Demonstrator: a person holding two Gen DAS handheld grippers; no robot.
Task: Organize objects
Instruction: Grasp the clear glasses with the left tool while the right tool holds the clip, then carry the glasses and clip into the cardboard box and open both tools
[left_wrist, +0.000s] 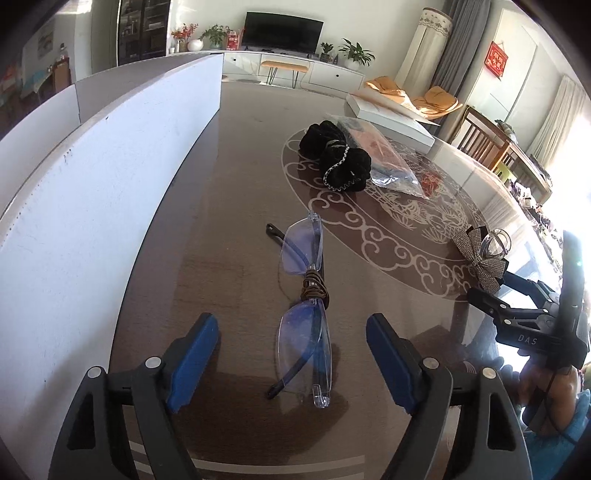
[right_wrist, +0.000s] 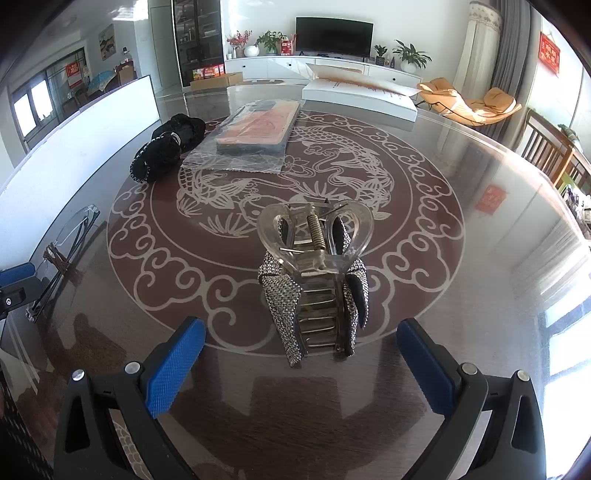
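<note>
Folded rimless glasses (left_wrist: 304, 302) with blue arms and a brown hair tie (left_wrist: 314, 288) wound round the bridge lie on the brown table between the fingers of my open left gripper (left_wrist: 291, 354). A rhinestone bow claw clip (right_wrist: 317, 288) stands on the table just ahead of my open right gripper (right_wrist: 301, 358). The clip also shows in the left wrist view (left_wrist: 484, 258), as does the right gripper (left_wrist: 524, 317). The glasses also show at the left edge of the right wrist view (right_wrist: 62, 254). Both grippers are empty.
Two black scrunchies (left_wrist: 338, 157) and a flat item in a clear plastic bag (right_wrist: 255, 133) lie farther back. A white box (right_wrist: 358, 98) sits at the far edge. A white panel (left_wrist: 92, 184) stands along the table's left side. Chairs (right_wrist: 546, 155) stand to the right.
</note>
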